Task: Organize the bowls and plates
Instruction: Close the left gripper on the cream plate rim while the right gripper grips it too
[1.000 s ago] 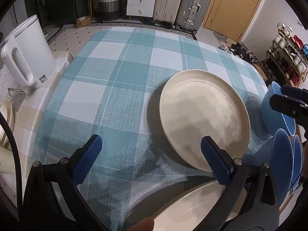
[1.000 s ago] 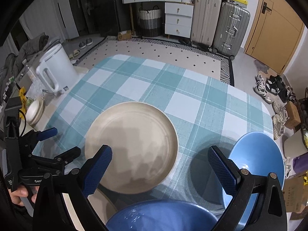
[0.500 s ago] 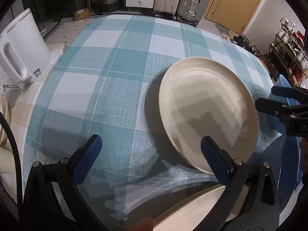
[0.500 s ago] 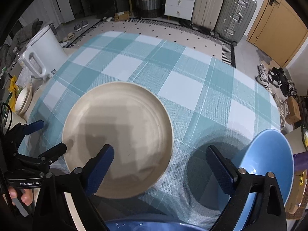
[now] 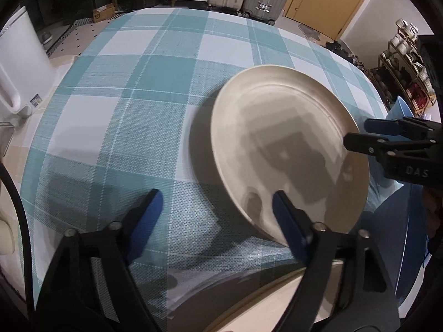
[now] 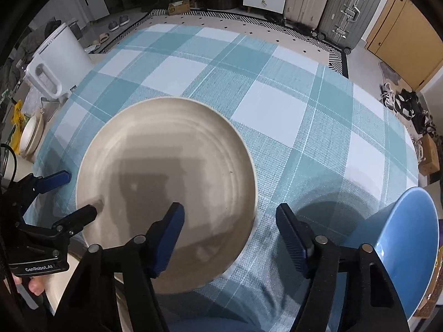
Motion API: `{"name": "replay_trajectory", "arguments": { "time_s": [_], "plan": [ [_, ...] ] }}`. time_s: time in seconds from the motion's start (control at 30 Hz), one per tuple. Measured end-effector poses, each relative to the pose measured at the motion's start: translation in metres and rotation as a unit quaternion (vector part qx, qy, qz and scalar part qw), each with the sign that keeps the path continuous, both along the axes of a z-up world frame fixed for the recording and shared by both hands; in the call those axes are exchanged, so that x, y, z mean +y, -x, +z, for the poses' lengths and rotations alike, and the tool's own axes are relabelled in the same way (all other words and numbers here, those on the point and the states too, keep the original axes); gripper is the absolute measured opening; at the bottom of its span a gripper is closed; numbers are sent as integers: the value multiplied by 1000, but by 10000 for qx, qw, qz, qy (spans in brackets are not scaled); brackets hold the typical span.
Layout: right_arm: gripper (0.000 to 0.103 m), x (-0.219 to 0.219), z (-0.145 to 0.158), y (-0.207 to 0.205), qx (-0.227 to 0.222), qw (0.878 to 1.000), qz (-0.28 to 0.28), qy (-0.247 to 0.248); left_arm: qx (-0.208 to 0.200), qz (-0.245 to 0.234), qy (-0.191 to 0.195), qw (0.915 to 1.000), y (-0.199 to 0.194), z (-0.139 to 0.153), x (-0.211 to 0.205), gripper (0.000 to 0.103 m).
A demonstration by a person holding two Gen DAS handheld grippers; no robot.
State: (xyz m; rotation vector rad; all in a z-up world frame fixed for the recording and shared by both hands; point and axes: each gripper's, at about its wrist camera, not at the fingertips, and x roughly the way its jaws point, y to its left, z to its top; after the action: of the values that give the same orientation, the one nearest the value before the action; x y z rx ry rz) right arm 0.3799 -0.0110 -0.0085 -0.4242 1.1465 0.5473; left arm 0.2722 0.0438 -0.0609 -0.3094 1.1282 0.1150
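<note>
A large cream plate [image 5: 288, 149] [image 6: 169, 188] lies on the teal checked tablecloth [image 5: 144, 105]. My left gripper [image 5: 216, 210] is open, its jaws straddling the plate's near left rim. My right gripper [image 6: 229, 227] is open, its jaws straddling the plate's near right rim. Each gripper shows in the other's view: the right one [image 5: 368, 135], the left one [image 6: 69, 193]. A second cream plate [image 5: 265, 301] sits close under the left gripper. A blue bowl [image 6: 401, 251] stands right of the plate.
A white kettle [image 6: 55, 66] stands at the table's left edge, with a small cream dish [image 6: 30, 135] near it. Suitcases [image 6: 332, 5], a drawer unit and a shoe rack [image 5: 407, 63] stand beyond the table.
Both grippers have moved forward and down toward the large cream plate, and both jaws have narrowed, so each pair now brackets the plate's rim.
</note>
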Motion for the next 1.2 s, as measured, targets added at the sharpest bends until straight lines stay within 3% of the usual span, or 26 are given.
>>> {"name": "replay_trajectory", "arguments": {
  "time_s": [0.2, 0.33, 0.43, 0.8, 1.2],
  "plan": [
    [44, 3, -9, -1, -21, 9999, 50, 136, -8, -173, -102, 9998, 0, 0, -10, 54],
    [30, 2, -10, -1, -118, 9997, 28, 207, -59, -226, -8, 9997, 0, 0, -12, 31],
    [21, -1, -9, -1, -153, 9997, 15, 196, -87, -279, 83, 9995, 0, 0, -13, 21],
    [18, -1, -9, 5, -293, 9994, 68, 153, -247, -237, -135, 9993, 7, 9, -17, 21],
    [18, 6, 16, 25, -538, 9983, 170, -136, -537, -54, -207, 9983, 32, 40, -4, 21]
  ]
}}
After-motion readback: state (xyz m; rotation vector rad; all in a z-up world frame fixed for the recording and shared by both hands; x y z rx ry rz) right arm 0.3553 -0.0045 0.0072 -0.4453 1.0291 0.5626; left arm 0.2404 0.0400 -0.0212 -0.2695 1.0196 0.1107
